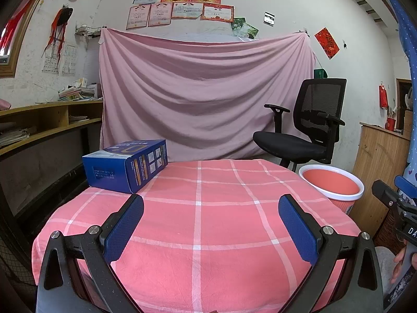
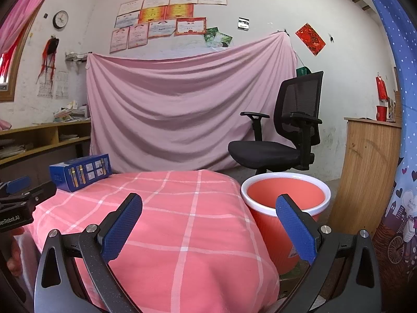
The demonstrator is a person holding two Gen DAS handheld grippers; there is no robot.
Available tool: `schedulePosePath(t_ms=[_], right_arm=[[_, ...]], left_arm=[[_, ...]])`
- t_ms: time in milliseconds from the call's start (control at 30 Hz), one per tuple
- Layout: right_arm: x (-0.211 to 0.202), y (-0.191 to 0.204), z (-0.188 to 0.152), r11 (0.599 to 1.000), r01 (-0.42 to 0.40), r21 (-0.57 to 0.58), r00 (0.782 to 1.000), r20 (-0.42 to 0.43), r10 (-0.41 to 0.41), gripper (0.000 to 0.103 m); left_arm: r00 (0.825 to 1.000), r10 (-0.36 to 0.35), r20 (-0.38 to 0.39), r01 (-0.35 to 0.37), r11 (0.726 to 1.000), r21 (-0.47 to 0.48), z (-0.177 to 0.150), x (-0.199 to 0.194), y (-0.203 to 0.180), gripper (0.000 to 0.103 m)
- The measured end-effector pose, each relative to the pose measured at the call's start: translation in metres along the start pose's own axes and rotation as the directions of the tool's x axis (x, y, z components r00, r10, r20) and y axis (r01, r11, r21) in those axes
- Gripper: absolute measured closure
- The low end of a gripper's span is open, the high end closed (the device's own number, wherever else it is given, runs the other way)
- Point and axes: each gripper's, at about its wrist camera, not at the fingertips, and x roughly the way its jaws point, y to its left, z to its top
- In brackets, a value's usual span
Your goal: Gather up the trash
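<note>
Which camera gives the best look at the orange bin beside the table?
The right wrist view: the orange bin is near, its whole white rim and most of its wall showing. In the left wrist view it sits at the table's far right edge, mostly hidden.

The bench lies straight ahead of me, with the box on its far left corner. The bin stands on the floor just off the bench's right edge. Behind the bin sits the chair, and a hung sheet spans the wall behind the bench. Shelves run along the left wall, and a cabinet stands right of the bin.
</note>
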Motion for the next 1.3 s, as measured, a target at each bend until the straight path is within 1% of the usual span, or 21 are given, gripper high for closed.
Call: schedulePosePath(t_ms=[1300], right_arm=[[0.0019, 0.0034, -0.0034, 1.000, -0.011, 0.002, 1.000, -0.014, 0.011, 0.000]], left_arm=[[1.000, 0.002, -0.003, -0.002, 1.000, -0.005, 0.0001, -0.0020, 0.0013, 0.002]])
